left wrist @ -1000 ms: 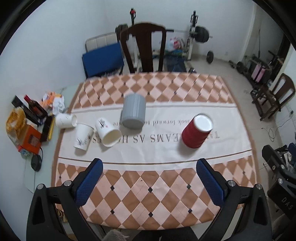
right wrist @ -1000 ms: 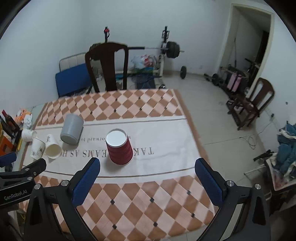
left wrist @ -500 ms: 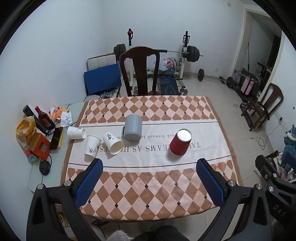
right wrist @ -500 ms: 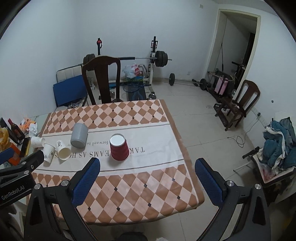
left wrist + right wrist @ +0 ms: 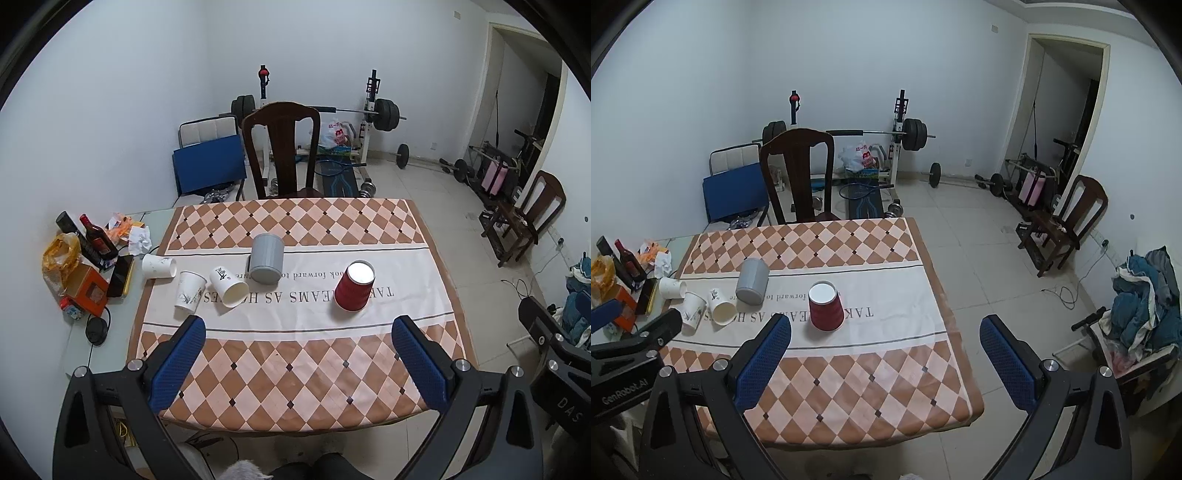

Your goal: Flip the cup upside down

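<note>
A red cup (image 5: 354,286) stands upside down on the checked tablecloth (image 5: 295,362), white base up; it also shows in the right wrist view (image 5: 825,305). A grey cup (image 5: 266,264) stands upside down to its left, also in the right wrist view (image 5: 752,281). One white paper cup (image 5: 228,286) lies on its side, another (image 5: 159,266) lies at the cloth's left edge, and a third (image 5: 189,290) stands between them. My left gripper (image 5: 297,354) is open and empty, high above the table's near edge. My right gripper (image 5: 884,350) is open and empty, likewise held back.
Bottles (image 5: 98,238), an orange box (image 5: 86,290) and wrappers crowd the table's left side. A dark wooden chair (image 5: 282,147) stands at the far edge. Weights and a bench (image 5: 373,118) line the back wall. Another chair (image 5: 1067,221) and clothes (image 5: 1145,302) are on the right.
Both grippers have pulled back and up from the table, so the cups look smaller and farther away. The cups have not moved.
</note>
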A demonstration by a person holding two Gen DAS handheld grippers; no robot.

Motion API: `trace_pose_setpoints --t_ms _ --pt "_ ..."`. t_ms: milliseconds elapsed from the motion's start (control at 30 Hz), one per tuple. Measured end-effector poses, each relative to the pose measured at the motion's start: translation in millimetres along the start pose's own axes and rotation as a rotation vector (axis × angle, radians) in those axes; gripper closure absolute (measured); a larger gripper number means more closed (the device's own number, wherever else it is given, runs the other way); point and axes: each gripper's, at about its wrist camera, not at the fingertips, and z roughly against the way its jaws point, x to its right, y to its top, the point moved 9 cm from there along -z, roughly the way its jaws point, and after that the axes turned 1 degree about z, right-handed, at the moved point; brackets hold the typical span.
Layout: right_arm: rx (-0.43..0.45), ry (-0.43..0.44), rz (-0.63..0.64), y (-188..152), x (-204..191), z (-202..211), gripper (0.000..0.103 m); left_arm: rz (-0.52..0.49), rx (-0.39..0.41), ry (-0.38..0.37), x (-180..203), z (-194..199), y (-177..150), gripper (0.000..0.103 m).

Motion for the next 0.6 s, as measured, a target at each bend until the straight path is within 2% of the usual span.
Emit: trace_pose_setpoints --t_ms 600 --pt "0.006 0.038 -0.006 -2 0 3 0.000 0.005 0.010 0.026 -2 12 -4 0.000"
